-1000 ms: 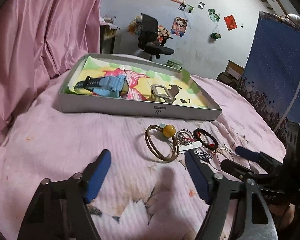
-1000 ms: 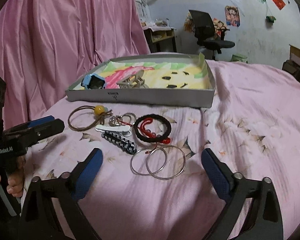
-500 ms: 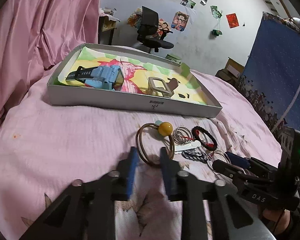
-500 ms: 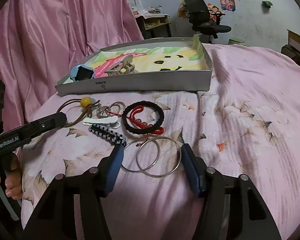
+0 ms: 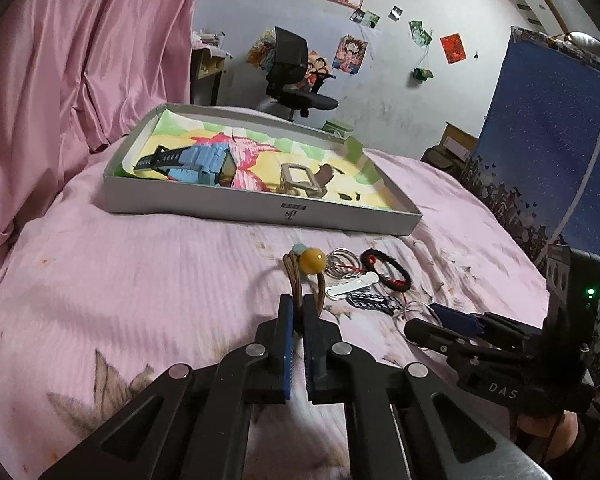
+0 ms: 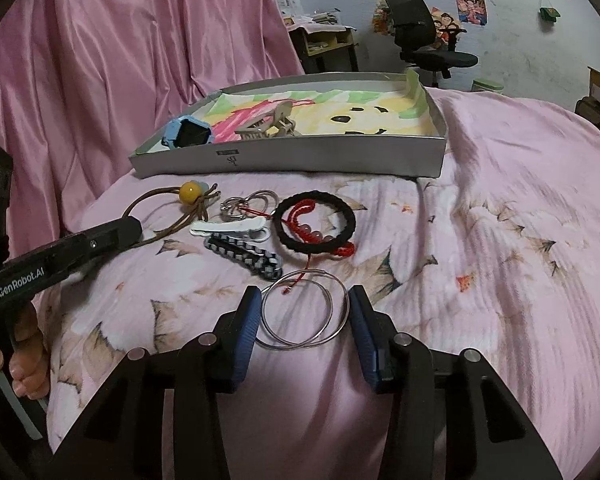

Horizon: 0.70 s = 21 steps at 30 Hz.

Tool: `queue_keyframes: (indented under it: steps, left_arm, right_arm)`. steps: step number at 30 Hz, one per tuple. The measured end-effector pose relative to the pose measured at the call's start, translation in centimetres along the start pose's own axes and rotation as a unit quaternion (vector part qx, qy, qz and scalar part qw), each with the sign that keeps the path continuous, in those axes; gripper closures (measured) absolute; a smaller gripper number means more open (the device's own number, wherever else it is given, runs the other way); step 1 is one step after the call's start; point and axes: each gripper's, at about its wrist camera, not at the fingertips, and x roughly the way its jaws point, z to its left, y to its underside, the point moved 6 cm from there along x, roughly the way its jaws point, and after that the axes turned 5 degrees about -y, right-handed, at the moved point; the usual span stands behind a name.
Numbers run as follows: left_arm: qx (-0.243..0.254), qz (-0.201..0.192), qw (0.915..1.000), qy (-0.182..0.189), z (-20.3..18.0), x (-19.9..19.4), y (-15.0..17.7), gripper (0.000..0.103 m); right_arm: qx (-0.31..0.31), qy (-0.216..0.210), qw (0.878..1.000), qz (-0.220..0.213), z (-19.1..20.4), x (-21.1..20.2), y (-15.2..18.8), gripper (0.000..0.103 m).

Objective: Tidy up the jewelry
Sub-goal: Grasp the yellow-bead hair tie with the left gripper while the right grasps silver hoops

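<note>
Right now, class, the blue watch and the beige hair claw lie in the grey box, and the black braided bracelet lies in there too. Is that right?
Not quite. The black braided bracelet lies on the pink bedspread before the grey box, as the right wrist view shows. The blue watch and beige hair claw are inside.

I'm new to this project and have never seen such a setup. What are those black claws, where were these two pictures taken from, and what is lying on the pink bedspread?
There is no robot: a person holds a black two-finger gripper with blue pads in each hand, each with a camera looking along its fingers.

In the left view, the left gripper is shut on the brown cord hair tie with a yellow bead; its jaws have just been closing. The right gripper brackets the two thin silver hoops, its jaws closing in; whether the pads touch them I cannot tell.

Also on the pink bedspread: a black braided ring, a red beaded string, a white clip and a black-and-grey checked clip. The grey shallow box behind holds a blue watch and a beige claw clip.
</note>
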Motion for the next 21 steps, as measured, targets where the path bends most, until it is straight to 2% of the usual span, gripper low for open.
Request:
queue_keyframes:
  steps: [8,21]
  left_arm:
    - [-0.003,-0.022,0.9998,0.001,0.2,-2.5,-1.0,0.098]
    - [0.014,-0.06,0.998,0.014,-1.4,-5.0,-4.1,0.1]
  right_arm:
    - [-0.013,-0.017,1.0,-0.018,1.3,-1.2,0.0,0.063]
    - [-0.039,-0.041,0.995,-0.077,3.0,-4.0,-1.5,0.063]
